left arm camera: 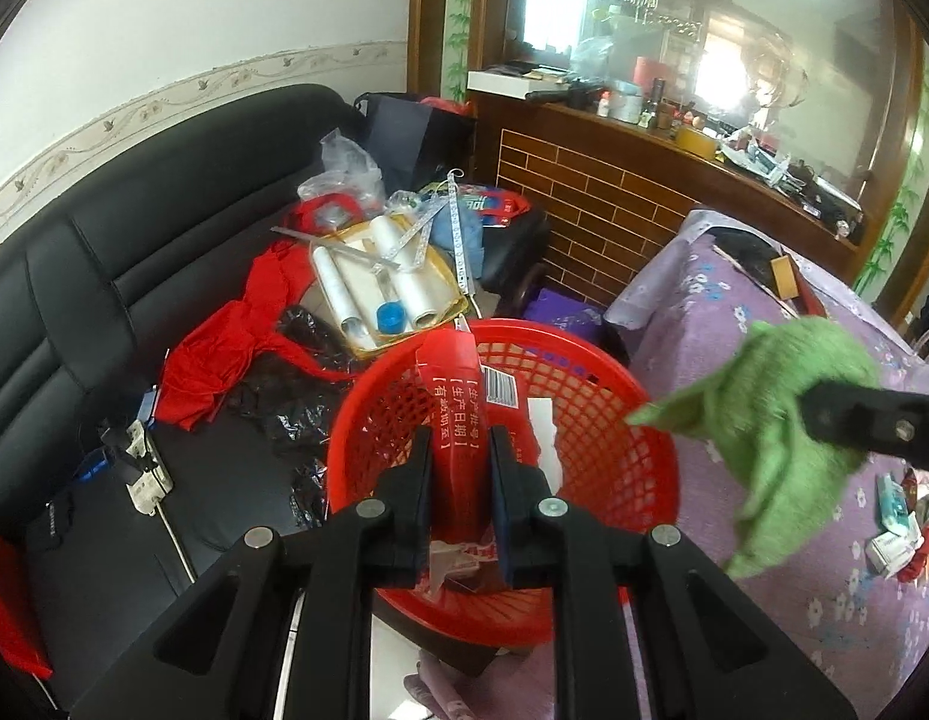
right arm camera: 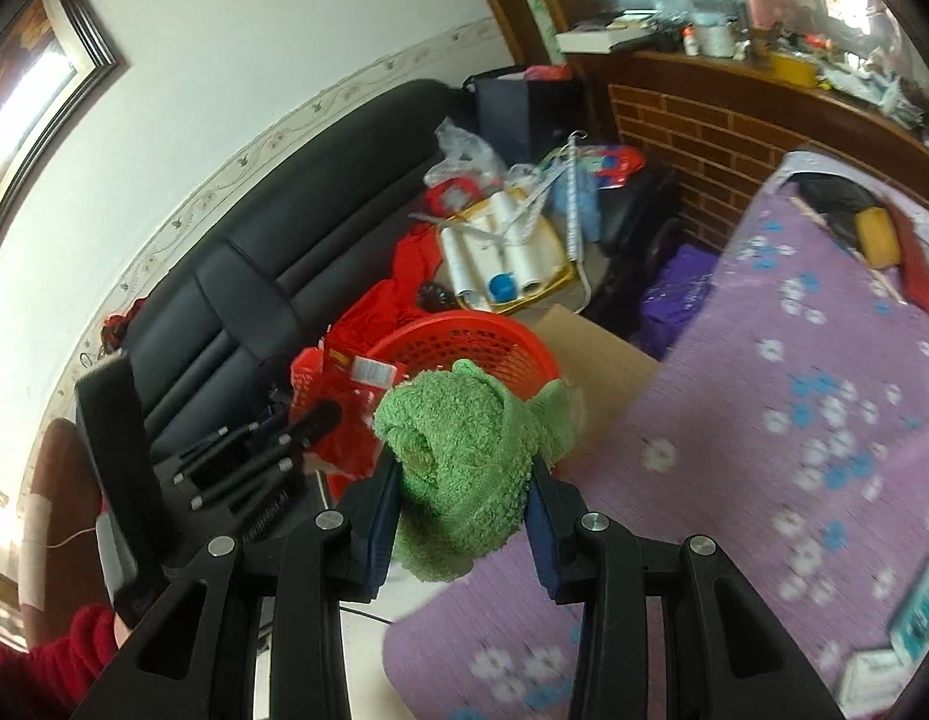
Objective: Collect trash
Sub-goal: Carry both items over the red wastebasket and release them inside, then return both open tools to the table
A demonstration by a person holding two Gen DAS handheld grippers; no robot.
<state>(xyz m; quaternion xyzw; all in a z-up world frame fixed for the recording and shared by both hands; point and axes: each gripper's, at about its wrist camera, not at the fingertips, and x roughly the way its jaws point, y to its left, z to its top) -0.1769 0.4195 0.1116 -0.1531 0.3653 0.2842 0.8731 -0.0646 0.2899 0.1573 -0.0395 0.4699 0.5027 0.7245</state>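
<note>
Seen from the left wrist, the left gripper (left arm camera: 461, 450) has its jaws clamped on a flat red wrapper (left arm camera: 455, 396) printed with white characters, the wrapper standing up between the pads and hanging over the open mouth of a red mesh basket (left arm camera: 620, 420). Inside the basket lie a white paper scrap (left arm camera: 545, 432) and a piece with a barcode. At the right edge the right gripper (left arm camera: 824, 414) comes in as a black finger, a green fuzzy cloth (left arm camera: 770, 420) bunched around its tip and drooping over the purple flowered tablecloth (left arm camera: 794, 540), beside the basket's rim. A few small wrappers (left arm camera: 902, 528) lie on the tablecloth farther right. Behind the basket a black sofa (left arm camera: 134, 252) carries red fabric, white rolls and plastic bags. Turning to the right wrist view, the right gripper (right arm camera: 464, 492) grips the green fuzzy cloth (right arm camera: 464, 456) between its blue-padded jaws, the cloth bulging above them. Past it sits the red mesh basket (right arm camera: 464, 342), with the left gripper (right arm camera: 320, 420) and its red wrapper (right arm camera: 338, 384) at the basket's left side. The purple flowered tablecloth (right arm camera: 764, 420) fills the right, blurred.
</note>
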